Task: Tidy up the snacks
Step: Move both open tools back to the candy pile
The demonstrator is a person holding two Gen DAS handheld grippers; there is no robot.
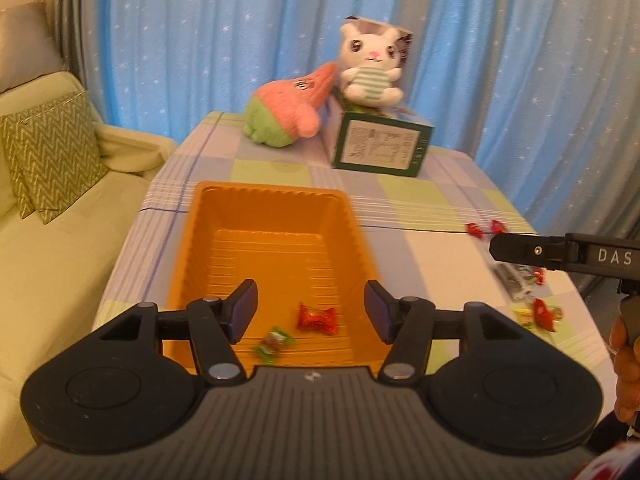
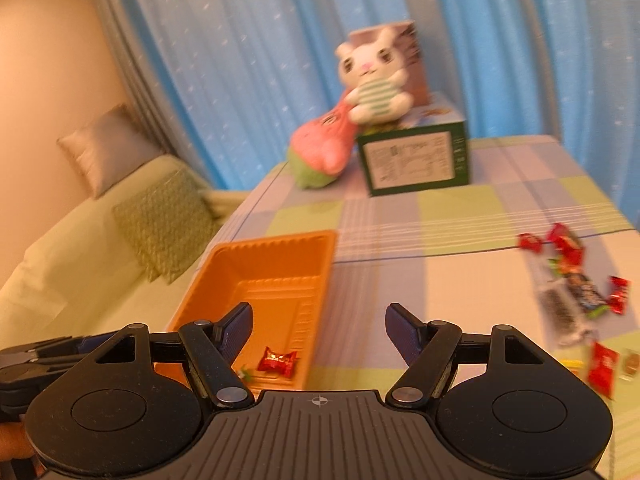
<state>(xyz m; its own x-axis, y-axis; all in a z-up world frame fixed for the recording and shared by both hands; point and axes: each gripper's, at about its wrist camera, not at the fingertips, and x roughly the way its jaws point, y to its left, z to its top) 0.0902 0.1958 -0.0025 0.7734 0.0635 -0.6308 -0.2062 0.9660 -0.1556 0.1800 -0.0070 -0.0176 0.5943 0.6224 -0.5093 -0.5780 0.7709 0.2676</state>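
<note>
Snacks are only partly sorted: we count two in the orange tray (image 1: 276, 216), a red candy (image 1: 316, 318) and a green candy (image 1: 272, 342). We judge most work remains, since a loose pile (image 2: 576, 292) lies on the tablecloth (image 2: 440, 272), well apart. Left gripper (image 1: 310, 312) and right gripper (image 2: 319, 330) both stand apart, holding nothing.
</note>
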